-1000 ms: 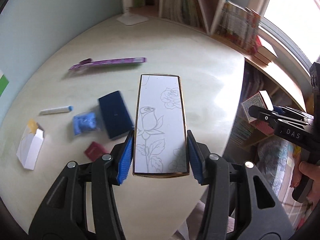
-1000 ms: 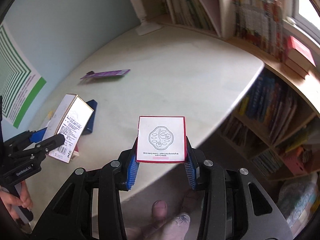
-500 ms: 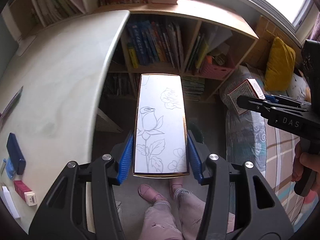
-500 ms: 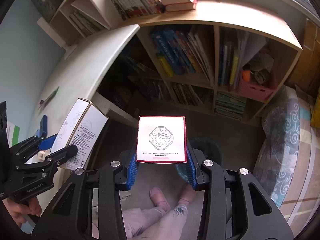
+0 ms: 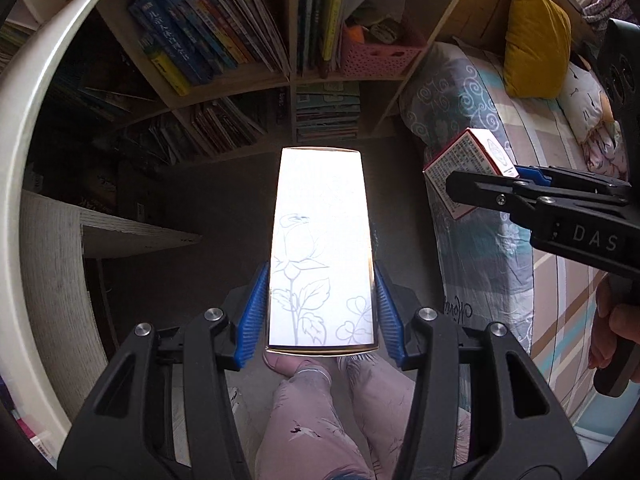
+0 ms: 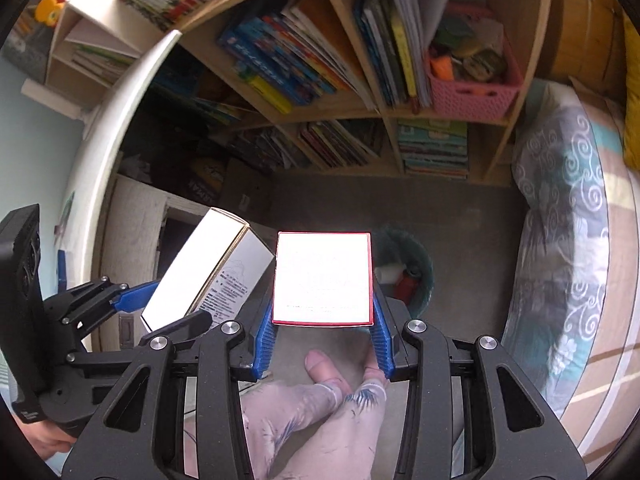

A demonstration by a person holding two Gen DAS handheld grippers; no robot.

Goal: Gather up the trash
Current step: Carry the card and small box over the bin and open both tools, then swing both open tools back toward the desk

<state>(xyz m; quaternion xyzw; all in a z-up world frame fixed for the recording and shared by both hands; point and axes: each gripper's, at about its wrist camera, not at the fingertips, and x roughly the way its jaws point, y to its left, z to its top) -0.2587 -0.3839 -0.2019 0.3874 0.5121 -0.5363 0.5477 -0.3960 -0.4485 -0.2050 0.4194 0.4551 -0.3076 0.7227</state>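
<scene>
- Left gripper (image 5: pixel 320 300): blue pads pinch the long sides of a tall white box with a rose drawing (image 5: pixel 320 256). Box sticks out well past the fingertips, over bare floor.
- Right gripper (image 6: pixel 323 332): pads clamped on a small white box with a red edge (image 6: pixel 323 278), near its rear end.
- Landmark: teal waste bin (image 6: pixel 404 272) on the floor, seen in the right wrist view. Some red and white bits lie inside it.
- Small box hangs above and just left of the bin; its right edge overlaps the bin's rim in the view.
- Tall box hangs further left of the bin, beside the small box; touching or not, cannot tell.
- Bookshelf (image 6: pixel 360 80) stands beyond the bin; open grey floor (image 6: pixel 460 208) between them.
- Bed with swirl cover (image 6: pixel 560 220) is right of the bin, with a narrow strip of floor between.
- Curved white desk edge (image 6: pixel 116 136) lies well left of the bin.
- Person's feet (image 6: pixel 344 372) are nearer than the bin, below the grippers.
</scene>
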